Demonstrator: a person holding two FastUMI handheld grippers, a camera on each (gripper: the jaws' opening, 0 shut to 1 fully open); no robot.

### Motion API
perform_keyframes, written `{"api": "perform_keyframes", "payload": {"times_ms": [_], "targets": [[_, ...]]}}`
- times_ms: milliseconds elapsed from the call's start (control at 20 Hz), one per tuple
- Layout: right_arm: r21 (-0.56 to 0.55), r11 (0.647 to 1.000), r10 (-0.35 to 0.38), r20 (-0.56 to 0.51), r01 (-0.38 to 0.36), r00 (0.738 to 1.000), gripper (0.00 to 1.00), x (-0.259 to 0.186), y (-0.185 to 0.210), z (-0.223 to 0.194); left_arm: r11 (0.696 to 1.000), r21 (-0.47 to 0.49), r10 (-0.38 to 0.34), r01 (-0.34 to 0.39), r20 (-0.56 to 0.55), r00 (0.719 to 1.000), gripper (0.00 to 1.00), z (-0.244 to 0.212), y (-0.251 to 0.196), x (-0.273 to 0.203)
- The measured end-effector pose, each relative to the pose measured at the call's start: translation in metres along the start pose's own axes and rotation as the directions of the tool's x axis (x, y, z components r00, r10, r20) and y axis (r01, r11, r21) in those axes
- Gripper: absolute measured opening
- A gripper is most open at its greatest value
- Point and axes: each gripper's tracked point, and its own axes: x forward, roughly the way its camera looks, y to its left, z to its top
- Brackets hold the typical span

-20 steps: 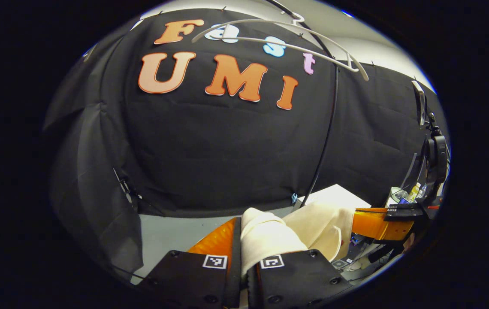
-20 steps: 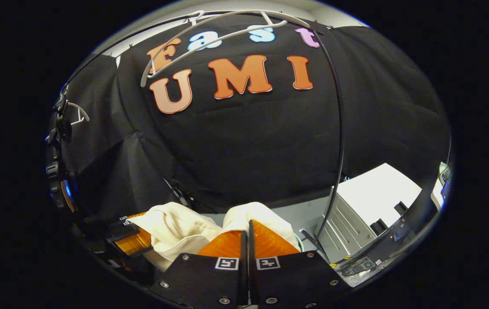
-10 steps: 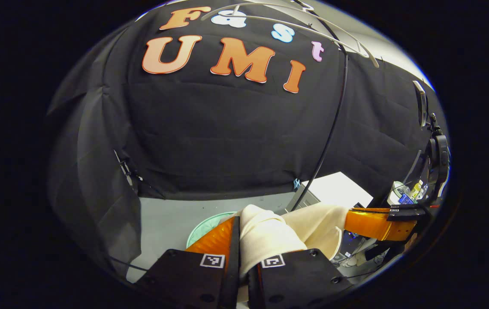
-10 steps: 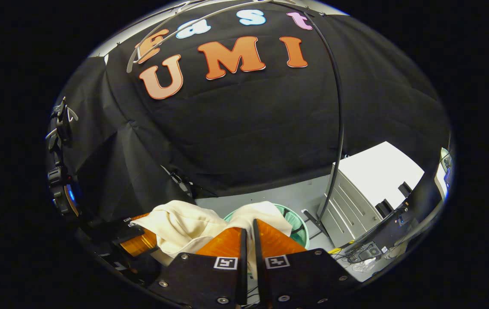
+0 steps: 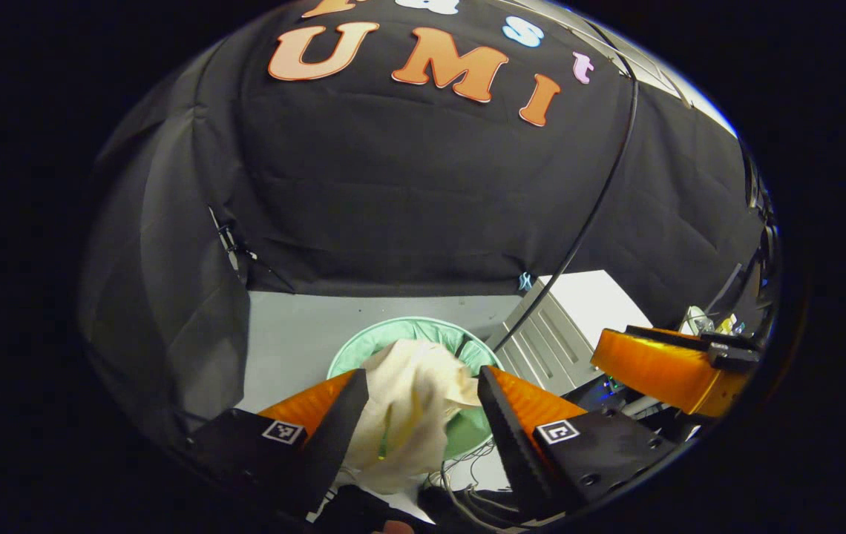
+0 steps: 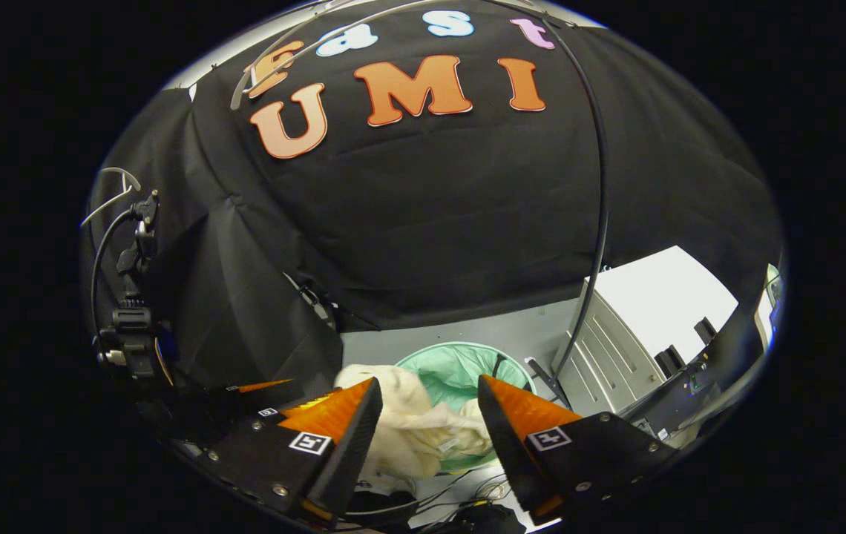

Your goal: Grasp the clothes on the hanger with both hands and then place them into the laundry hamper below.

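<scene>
Black cloth wall behind the hamper (image 5: 364,347); black pole (image 5: 594,208) and white cabinet (image 5: 579,315) to its right. Hamper round, soft green mesh (image 6: 460,371). Cream clothes (image 5: 412,404), crumpled, draped over its rim (image 6: 415,426). Left gripper (image 5: 423,389) and right gripper (image 6: 429,404) above the hamper, jaws wide open, holding nothing.

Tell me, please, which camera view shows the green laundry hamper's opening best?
The right gripper view: the laundry hamper shows more of its open rim and inside beyond the cream clothes. In the left gripper view, the clothes cover much of the hamper.
</scene>
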Motion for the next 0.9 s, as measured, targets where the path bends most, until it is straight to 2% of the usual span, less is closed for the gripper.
{"api": "perform_keyframes", "payload": {"times_ms": [50, 250, 500, 550, 700, 900], "targets": [[0.004, 1.000, -0.002, -0.004, 0.002, 1.000, 0.86, 0.000, -0.001, -0.001, 1.000, 0.002, 0.003, -0.003, 0.018, 1.000, 0.98, 0.006, 0.000, -0.002], [0.007, 1.000, -0.014, -0.013, 0.014, 1.000, 0.93, -0.001, -0.005, -0.006, 1.000, 0.025, 0.003, -0.004, 0.064, 0.998, 0.98, 0.017, -0.002, -0.007], [0.033, 0.998, -0.047, -0.043, 0.048, 0.998, 0.93, -0.003, -0.019, -0.020, 0.999, 0.038, 0.005, -0.011, 0.152, 0.988, 0.98, 0.038, -0.003, -0.025], [0.032, 0.998, -0.055, -0.043, 0.057, 0.998, 0.93, -0.005, -0.022, -0.022, 0.999, 0.048, 0.012, -0.020, 0.176, 0.984, 0.94, 0.043, -0.001, -0.029], [0.015, 0.996, -0.087, 0.001, 0.087, 0.996, 0.93, -0.016, -0.037, -0.012, 0.997, 0.063, 0.028, -0.046, 0.265, 0.964, 1.00, 0.069, 0.004, -0.047], [0.026, 0.994, -0.112, 0.081, 0.110, 0.990, 0.93, -0.034, -0.048, 0.013, 0.998, 0.047, 0.020, -0.040, 0.365, 0.931, 0.98, 0.103, 0.001, -0.073]]}}
